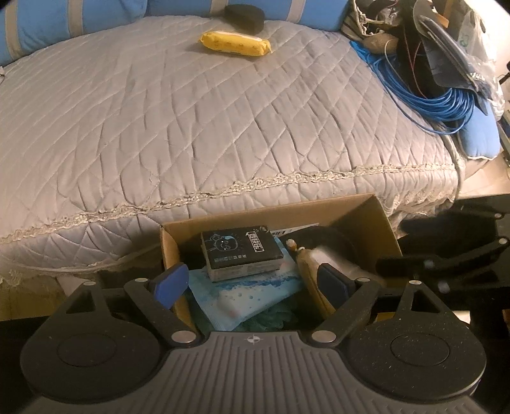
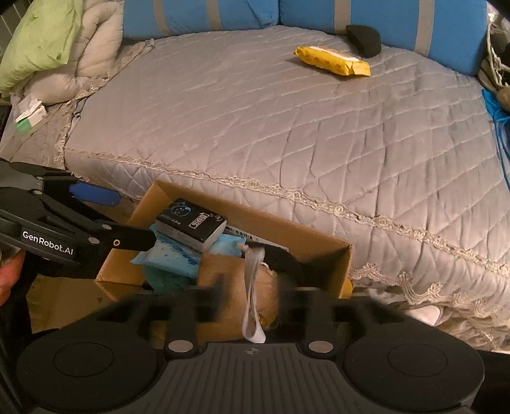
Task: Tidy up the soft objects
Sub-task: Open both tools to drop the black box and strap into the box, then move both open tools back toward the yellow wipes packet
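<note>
- Soft packs and pads are split between two places: most sit in the open brown cardboard box [image 1: 379, 219] at the foot of the bed, and two lie far back on the grey quilted bedspread [image 1: 159, 127].
- Blue pillows with grey stripes [image 2: 204, 16] line the bed's far edge, and a coil of blue cable [image 1: 424, 102] lies at its right side.
- Inside the box, a black rectangular tissue pack with a cartoon face [image 1: 240, 253] rests on top of a light blue plastic wipes pack [image 1: 242, 296], with a teal fuzzy cloth [image 1: 267, 318] under them.
- Beside these in the box lies a tan soft item with a white strap [image 2: 253, 286]; I cannot tell what it is.
- My left hand-held gripper [image 1: 251, 285] hangs over the box with its blue pads [image 1: 169, 285] spread wide, nothing pinched between them.
- My right hand-held gripper [image 2: 248, 305] is blurred over the tan item; its jaws stand apart and grip nothing.
- On the bedspread, a yellow plastic wipes pack [image 1: 236, 43] lies near the pillows.
- Just behind it sits a black rounded sponge [image 1: 245, 16], against the pillows.
</note>
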Motion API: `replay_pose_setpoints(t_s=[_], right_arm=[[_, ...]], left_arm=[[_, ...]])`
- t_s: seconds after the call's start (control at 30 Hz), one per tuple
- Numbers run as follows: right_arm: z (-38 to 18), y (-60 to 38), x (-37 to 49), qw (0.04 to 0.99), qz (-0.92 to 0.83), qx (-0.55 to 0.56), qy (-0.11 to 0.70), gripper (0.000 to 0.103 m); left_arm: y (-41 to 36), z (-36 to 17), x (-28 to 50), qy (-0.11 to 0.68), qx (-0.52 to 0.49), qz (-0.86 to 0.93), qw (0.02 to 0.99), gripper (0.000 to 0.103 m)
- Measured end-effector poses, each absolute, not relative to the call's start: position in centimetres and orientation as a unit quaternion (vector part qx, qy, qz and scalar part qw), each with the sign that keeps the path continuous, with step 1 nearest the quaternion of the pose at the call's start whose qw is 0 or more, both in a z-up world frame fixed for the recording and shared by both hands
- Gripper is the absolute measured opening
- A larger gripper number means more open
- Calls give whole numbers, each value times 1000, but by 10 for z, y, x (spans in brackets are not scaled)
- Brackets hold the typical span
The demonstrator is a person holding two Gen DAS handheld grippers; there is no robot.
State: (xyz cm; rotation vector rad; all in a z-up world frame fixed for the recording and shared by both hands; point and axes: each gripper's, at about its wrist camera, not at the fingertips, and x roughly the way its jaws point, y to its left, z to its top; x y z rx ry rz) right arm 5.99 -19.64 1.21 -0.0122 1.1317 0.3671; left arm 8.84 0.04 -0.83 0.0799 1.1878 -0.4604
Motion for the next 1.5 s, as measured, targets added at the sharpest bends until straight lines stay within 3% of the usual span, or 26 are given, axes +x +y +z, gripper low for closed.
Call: replay_pose_setpoints(t_s=[0.1,0.17,0.4,1.1,1.5], right_arm=[[15,-198,61,836,166,-5,524,94],[14,-199,62,837,157,-5,524,98],[11,-198,65,834,145,-12,532,103],[11,-211,76,843,96,9,530,103],[18,-216,83,860,74,16,505,103]], left_arm=[[0,-9,89,555,38,-213,803,88],[0,-9,89,556,38,-210,803,88],[0,-7,89,552,36,-212,805,88],[-2,-5,92,543,38,-203,814,88],[1,12,97,498,31,-179,848,88]])
